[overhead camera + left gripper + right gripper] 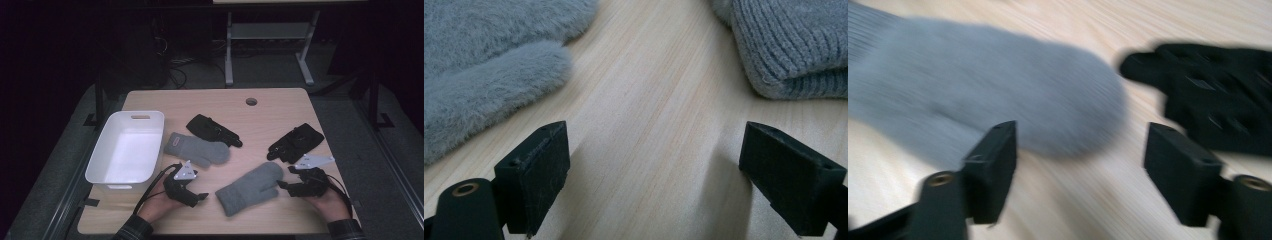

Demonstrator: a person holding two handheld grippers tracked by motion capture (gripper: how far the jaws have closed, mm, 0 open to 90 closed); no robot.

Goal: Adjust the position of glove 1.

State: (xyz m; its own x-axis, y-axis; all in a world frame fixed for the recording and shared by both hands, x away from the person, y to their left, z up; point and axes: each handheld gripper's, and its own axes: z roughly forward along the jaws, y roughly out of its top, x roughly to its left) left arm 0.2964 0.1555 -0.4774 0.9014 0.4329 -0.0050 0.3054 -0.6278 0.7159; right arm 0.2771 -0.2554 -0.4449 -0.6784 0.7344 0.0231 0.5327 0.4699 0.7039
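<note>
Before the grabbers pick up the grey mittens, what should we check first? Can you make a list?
1. Left gripper jaws open: ok.
2. Right gripper jaws open: ok.
3. Near mitten lies free on the table, nothing on top: ok.
4. Far mitten touches a black glove at its far edge: cannot tell if they overlap.
5. Bin empty, room for mittens: ok.
6. Right gripper lined up on near mitten: cannot tell, its view is blurred.

A fixed high camera looks forward and down over the whole wooden table. Each gripper camera sits low and close above the tabletop, both facing the nearer grey mitten.
</note>
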